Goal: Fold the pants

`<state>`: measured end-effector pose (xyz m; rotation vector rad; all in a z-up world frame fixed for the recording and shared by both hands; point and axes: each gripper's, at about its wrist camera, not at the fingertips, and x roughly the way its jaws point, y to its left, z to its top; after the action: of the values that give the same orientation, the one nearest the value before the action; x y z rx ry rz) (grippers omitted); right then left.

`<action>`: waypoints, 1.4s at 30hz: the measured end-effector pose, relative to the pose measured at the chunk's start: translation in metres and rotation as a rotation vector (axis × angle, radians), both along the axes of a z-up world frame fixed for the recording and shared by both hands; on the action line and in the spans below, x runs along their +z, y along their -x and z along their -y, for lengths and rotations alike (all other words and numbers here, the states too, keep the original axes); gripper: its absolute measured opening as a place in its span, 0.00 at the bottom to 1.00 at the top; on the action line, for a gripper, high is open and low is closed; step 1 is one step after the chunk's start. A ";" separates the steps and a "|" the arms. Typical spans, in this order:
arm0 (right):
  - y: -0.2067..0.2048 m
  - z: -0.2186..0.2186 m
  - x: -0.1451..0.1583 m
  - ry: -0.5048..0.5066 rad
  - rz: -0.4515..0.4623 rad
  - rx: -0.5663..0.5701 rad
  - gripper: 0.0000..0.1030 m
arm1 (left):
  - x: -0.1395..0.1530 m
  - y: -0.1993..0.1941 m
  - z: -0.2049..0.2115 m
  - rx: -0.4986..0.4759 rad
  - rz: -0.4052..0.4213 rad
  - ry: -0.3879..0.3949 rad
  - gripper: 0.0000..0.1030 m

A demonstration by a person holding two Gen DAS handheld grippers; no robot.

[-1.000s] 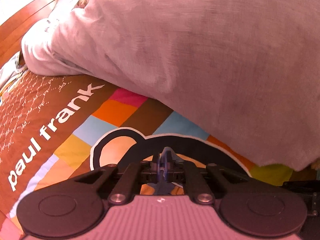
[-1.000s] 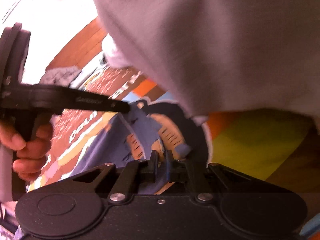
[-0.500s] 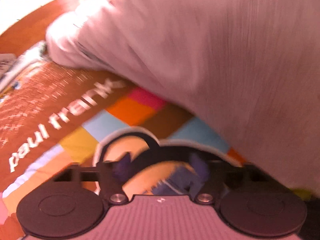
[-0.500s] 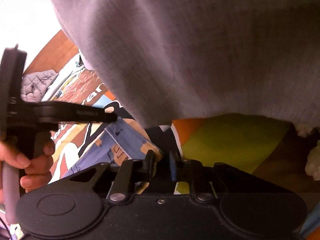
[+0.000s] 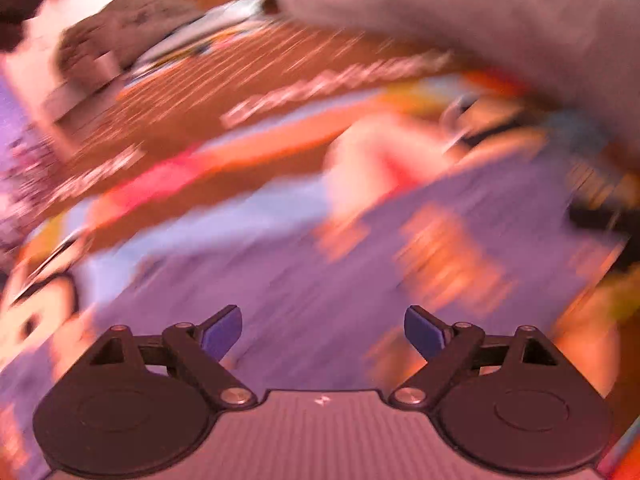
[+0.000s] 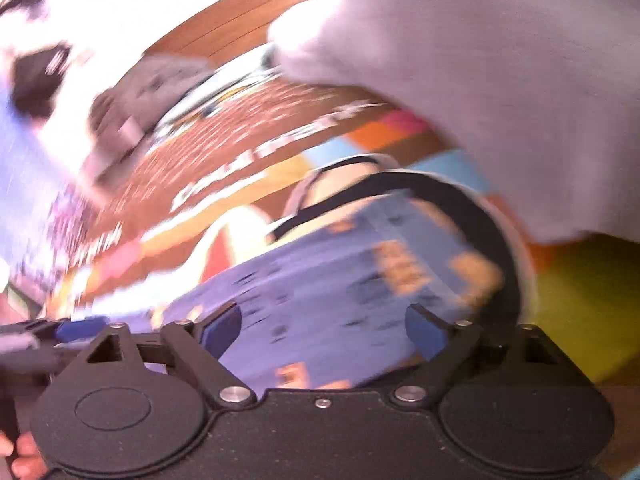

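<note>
The left gripper (image 5: pixel 322 330) has a ribbed grey body, 2 black round housings, silver screws and blue pads. The right gripper (image 6: pixel 322 330) is all black, speckled, with 3 silver screws and blue pads.

Patterned pants (image 6: pixel 320 300) flat on colourful bedspread (image 6: pixel 568 320)

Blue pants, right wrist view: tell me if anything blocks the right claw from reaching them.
Nothing visible does. The right claw is open, its jaws having just opened, directly over the blue pants lying on the printed blanket. The grey pillow sits beyond them, not between.
</note>
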<state>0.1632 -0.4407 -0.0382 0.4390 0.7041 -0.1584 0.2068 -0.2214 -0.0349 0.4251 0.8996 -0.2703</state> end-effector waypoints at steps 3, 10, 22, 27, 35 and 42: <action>-0.024 -0.036 -0.007 0.123 -0.106 0.144 0.94 | 0.002 0.019 -0.059 0.082 -0.014 0.020 0.95; -0.001 -0.048 -0.016 0.317 -0.224 0.254 0.99 | 0.039 0.037 -0.130 0.109 -0.034 0.033 0.95; -0.016 -0.081 -0.014 -0.107 0.011 0.307 0.99 | 0.034 -0.114 -0.094 0.106 0.057 -0.016 0.96; -0.013 -0.077 -0.024 -0.153 -0.008 0.313 0.99 | -0.002 -0.142 -0.080 0.059 -0.025 -0.103 0.34; -0.009 -0.062 -0.022 -0.269 0.017 0.285 0.99 | -0.026 -0.132 -0.047 0.115 0.159 -0.280 0.00; -0.006 -0.050 -0.016 -0.202 -0.001 0.244 0.98 | 0.003 -0.124 -0.066 0.328 0.164 -0.087 0.18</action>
<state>0.1692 -0.3905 -0.0539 0.5417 0.7719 0.1437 0.3307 -0.1551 -0.0317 0.3670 0.8076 0.1035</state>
